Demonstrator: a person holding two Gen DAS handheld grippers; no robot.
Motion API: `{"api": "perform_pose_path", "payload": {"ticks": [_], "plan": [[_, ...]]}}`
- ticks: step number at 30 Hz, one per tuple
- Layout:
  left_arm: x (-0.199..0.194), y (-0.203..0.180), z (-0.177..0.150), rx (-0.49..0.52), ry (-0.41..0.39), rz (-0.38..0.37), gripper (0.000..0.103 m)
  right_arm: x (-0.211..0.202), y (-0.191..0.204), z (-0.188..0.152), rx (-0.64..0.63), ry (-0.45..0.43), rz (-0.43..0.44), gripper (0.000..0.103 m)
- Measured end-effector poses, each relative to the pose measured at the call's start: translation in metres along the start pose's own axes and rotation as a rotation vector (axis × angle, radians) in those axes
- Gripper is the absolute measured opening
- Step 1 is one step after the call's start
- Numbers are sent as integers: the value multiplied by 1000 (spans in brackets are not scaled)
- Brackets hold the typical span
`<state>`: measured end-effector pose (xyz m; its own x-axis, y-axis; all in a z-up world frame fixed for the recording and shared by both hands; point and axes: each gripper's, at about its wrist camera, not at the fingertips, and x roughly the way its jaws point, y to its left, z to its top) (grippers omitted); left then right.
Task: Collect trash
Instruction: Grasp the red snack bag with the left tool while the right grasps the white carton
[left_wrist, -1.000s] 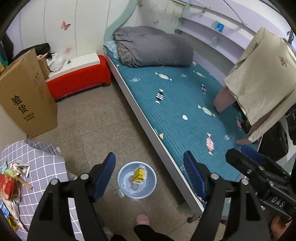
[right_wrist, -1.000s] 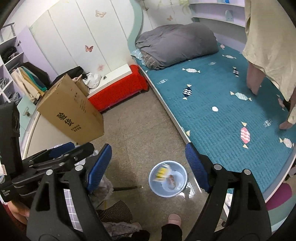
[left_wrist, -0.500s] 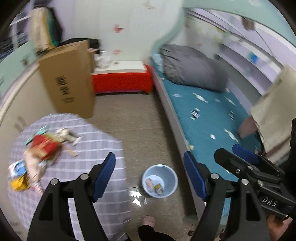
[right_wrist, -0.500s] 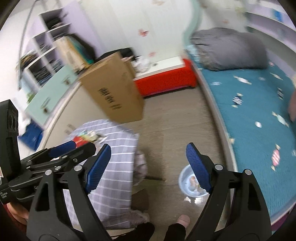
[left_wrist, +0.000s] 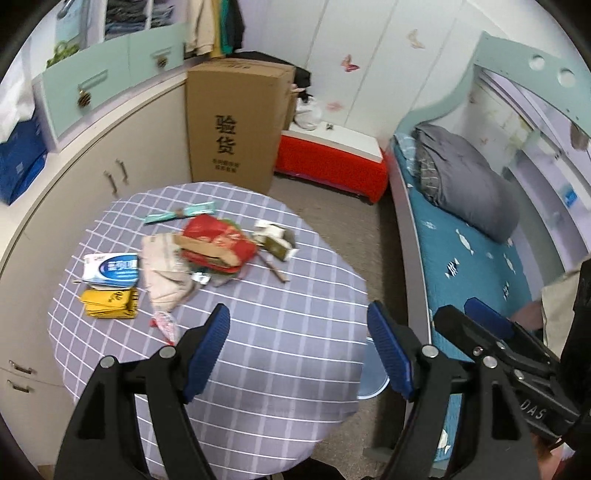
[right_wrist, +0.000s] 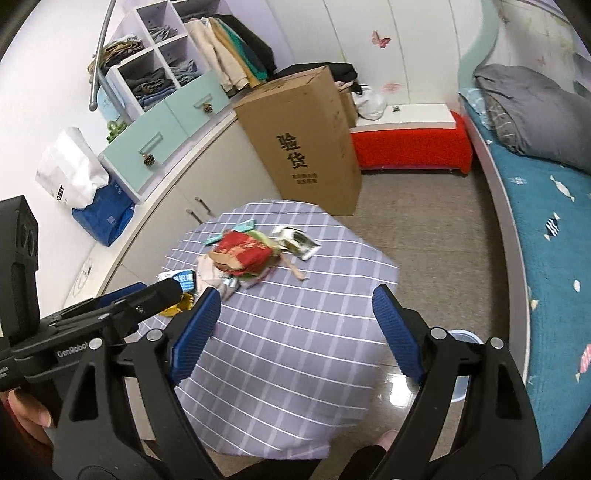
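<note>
A heap of trash lies on the far left of a round table with a grey checked cloth: a red wrapper, a blue-white packet, a yellow packet, a beige wrapper, a torn white carton. The same red wrapper shows in the right wrist view. My left gripper hangs open over the near part of the cloth, nothing between its fingers. My right gripper is also open and empty above the table. A blue bin peeks out beside the table.
A tall cardboard box stands behind the table, a red bench beside it. White cabinets run along the left. A bed with a teal cover fills the right. The blue bin sits on the floor between table and bed.
Both grippers have swung left from the floor bin and bed to above the table. The trash heap has come into full view; the bin has slid to the frame's edge.
</note>
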<state>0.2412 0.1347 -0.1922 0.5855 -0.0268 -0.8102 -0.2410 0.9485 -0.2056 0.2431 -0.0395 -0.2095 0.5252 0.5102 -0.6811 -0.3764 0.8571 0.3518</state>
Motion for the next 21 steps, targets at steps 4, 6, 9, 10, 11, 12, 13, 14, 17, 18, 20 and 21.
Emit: {"api": "perform_pose_path", "payload": {"ticks": [4, 6, 9, 10, 11, 12, 13, 14, 17, 18, 20, 21], "plan": [[8, 31, 14, 3, 17, -12, 75, 17, 21, 5, 9, -2, -21, 83], [14, 46, 22, 16, 33, -29, 76, 27, 33, 8, 22, -7, -44, 83], [28, 67, 37, 32, 64, -56, 76, 41, 43, 10, 51, -6, -76, 84], [33, 73, 41, 33, 79, -62, 76, 48, 48, 12, 65, -7, -89, 84], [38, 78, 45, 29, 93, -74, 76, 54, 51, 14, 71, -5, -106, 84], [46, 85, 50, 16, 108, -83, 76, 60, 53, 15, 73, 2, -124, 84], [55, 91, 54, -7, 128, -81, 76, 65, 52, 17, 80, 9, -133, 84], [60, 95, 55, -22, 141, -86, 76, 68, 52, 18, 85, 14, -141, 85], [84, 109, 60, -84, 201, -112, 76, 82, 50, 21, 87, 38, -172, 85], [94, 113, 60, -107, 221, -120, 76, 88, 48, 23, 86, 48, -181, 85], [109, 121, 60, -151, 249, -122, 76, 101, 45, 26, 78, 67, -191, 85], [119, 125, 58, -181, 266, -117, 76, 106, 43, 27, 73, 75, -192, 85]]}}
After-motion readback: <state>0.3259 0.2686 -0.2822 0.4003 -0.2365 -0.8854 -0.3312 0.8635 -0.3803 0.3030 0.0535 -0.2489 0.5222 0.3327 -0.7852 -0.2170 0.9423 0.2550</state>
